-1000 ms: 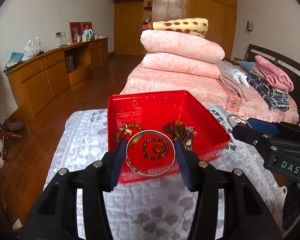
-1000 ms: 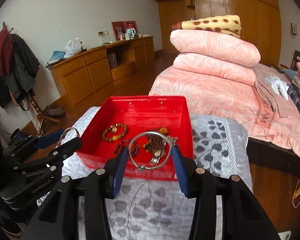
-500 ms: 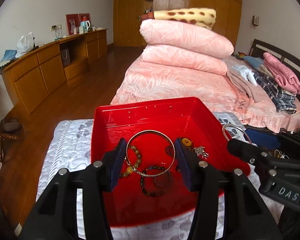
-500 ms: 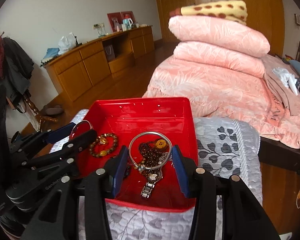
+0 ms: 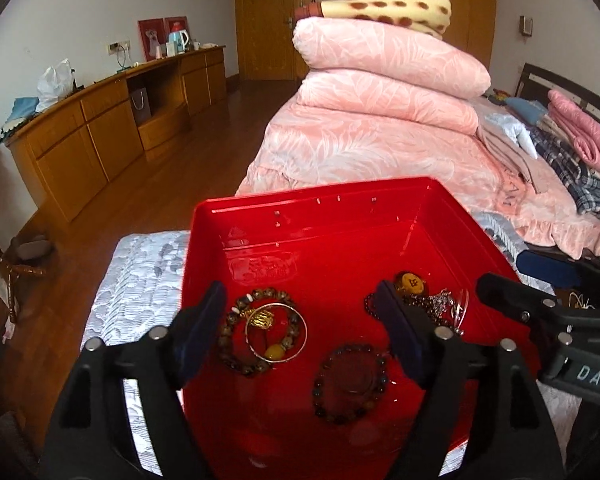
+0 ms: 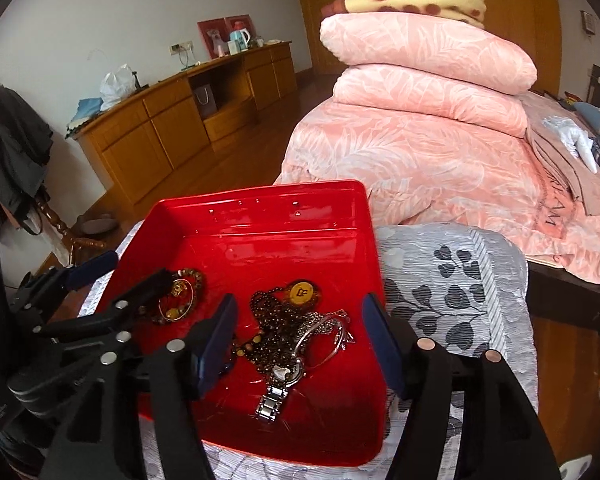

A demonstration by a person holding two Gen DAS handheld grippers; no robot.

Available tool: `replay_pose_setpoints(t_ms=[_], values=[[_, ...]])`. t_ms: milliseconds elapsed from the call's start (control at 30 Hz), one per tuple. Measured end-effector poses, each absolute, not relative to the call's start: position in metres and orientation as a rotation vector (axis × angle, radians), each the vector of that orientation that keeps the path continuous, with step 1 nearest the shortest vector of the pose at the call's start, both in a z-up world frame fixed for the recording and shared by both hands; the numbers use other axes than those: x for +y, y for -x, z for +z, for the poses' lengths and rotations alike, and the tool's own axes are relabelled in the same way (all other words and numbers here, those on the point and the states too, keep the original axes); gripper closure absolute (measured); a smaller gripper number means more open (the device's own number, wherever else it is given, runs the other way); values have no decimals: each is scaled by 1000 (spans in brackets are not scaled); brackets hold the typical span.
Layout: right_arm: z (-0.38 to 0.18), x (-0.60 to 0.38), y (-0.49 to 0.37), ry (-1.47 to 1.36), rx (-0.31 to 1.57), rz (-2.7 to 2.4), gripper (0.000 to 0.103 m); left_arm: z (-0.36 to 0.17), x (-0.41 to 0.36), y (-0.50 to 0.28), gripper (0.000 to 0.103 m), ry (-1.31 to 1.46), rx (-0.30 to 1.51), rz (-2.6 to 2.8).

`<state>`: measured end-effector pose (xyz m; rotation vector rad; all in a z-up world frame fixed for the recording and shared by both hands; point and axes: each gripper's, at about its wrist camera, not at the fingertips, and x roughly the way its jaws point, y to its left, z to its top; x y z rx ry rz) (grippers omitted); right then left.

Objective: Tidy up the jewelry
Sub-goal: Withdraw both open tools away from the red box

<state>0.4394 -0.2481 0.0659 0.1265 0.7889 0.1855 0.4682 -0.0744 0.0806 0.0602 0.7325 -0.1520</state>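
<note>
One red tray, two silver bangles, two beaded bracelets, one watch

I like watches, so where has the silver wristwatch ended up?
In the right wrist view, the silver wristwatch lies in the red tray near its front edge, just below the tangle of dark beaded chains.
</note>
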Motion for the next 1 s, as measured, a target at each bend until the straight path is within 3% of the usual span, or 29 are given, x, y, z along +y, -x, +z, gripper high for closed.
replay_pose_setpoints(t_ms=[133, 233, 500, 1000], values=[[73, -253, -431, -125, 766, 169, 33, 90, -70, -460, 19, -56, 699, -141], [77, -255, -424, -131, 754, 171, 31, 95, -65, -449, 15, -56, 677, -135], [82, -260, -391, -127, 725, 159, 15, 107, -42, -411, 8, -47, 635, -101], [65, -250, -301, -105, 683, 134, 10, 89, -34, -315, 6, -64, 580, -111]])
